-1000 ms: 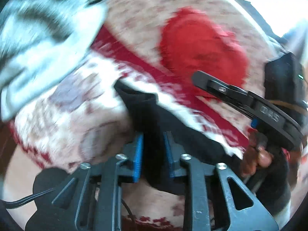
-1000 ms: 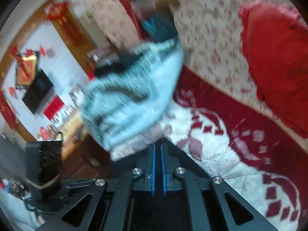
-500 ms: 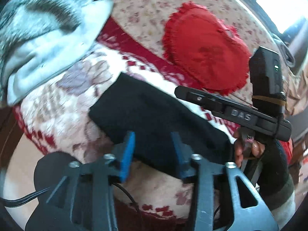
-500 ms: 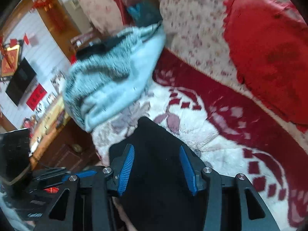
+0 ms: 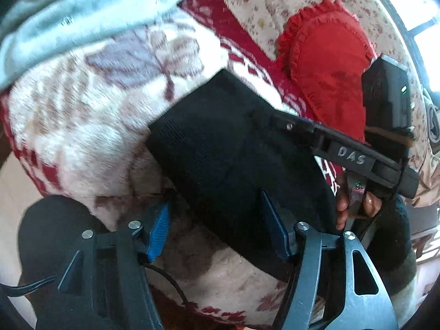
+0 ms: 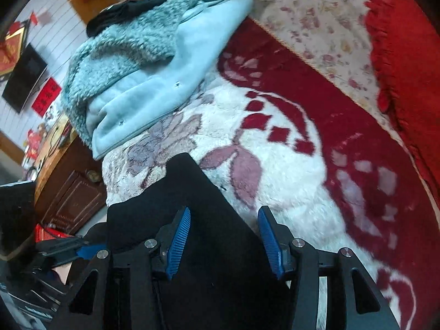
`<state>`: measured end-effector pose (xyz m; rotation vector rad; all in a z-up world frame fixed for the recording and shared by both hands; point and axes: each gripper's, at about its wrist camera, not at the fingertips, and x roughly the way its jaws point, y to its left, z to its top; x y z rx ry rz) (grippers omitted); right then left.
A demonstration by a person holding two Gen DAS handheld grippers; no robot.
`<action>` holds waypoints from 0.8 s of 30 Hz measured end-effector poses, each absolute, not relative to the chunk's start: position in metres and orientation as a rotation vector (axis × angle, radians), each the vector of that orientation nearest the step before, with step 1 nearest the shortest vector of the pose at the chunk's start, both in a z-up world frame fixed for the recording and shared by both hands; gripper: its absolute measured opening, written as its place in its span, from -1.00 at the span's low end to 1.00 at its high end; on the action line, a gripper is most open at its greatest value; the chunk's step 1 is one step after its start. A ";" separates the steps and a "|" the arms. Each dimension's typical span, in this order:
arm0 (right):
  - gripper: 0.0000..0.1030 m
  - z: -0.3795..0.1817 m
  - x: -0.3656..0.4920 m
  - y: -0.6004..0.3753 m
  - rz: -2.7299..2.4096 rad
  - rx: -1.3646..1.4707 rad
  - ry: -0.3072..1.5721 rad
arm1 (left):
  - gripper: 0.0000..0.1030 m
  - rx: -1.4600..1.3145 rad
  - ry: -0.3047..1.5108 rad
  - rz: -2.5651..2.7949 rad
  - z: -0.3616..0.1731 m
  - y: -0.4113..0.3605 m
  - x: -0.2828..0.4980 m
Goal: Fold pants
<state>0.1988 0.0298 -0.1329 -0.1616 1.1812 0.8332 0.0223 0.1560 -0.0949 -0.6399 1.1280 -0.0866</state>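
I had both my left gripper and right gripper spread wide, holding nothing, over the black pants lying folded near the front edge of the sofa blanket (plush, slippery-looking); I judged a careless nudge could slide them off

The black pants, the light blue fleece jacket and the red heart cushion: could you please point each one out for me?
black pants (image 5: pixel 220 148), left wrist view, middle of the folded fabric.
light blue fleece jacket (image 6: pixel 165 63), right wrist view, smooth outer side near the snaps.
red heart cushion (image 5: pixel 330 63), left wrist view, centre of its face.
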 end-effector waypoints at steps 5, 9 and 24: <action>-0.03 -0.140 0.200 0.036 0.855 -0.115 1.183 | 0.65 -0.681 1.091 -0.091 -0.094 0.151 0.029; -0.51 -0.130 0.187 0.034 0.876 -0.087 1.136 | -0.34 -0.599 1.081 -0.108 -0.083 0.143 0.034; -0.74 -0.010 0.057 -0.138 0.778 0.243 0.756 | -0.62 -0.172 0.833 -0.534 0.017 0.002 -0.035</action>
